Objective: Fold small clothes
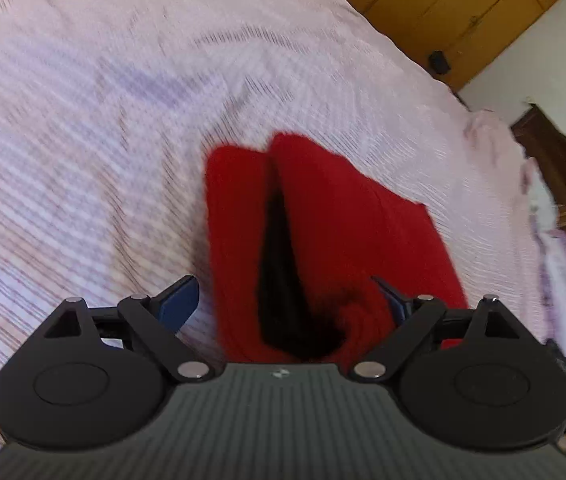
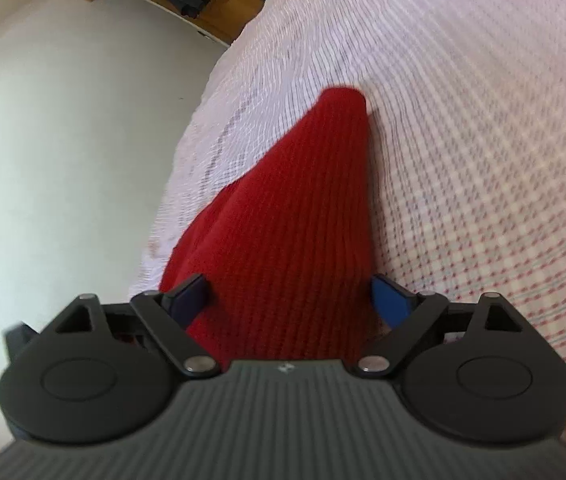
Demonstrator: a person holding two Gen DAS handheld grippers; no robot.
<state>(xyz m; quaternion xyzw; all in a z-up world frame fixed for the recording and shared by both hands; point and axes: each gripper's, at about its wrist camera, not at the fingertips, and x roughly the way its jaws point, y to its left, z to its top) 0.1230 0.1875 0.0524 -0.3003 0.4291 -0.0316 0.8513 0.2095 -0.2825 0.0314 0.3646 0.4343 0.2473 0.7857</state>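
A small red knit garment (image 1: 335, 220) lies on the pink checked bedspread (image 1: 103, 120). In the left wrist view it sits folded, with a dark opening between two layers. My left gripper (image 1: 287, 300) has its jaws wide apart, with the garment's near end between the blue pads (image 1: 177, 302). In the right wrist view the red garment (image 2: 295, 216) stretches away from me to a narrow far tip. My right gripper (image 2: 289, 300) also has its jaws wide apart, straddling the garment's near end. Neither gripper pinches the cloth.
Wooden wardrobe doors (image 1: 463, 8) stand beyond the bed's far edge. A dark wooden piece of furniture (image 1: 563, 168) is at the right. In the right wrist view the bed edge (image 2: 203, 112) drops to a pale floor (image 2: 63, 140) on the left.
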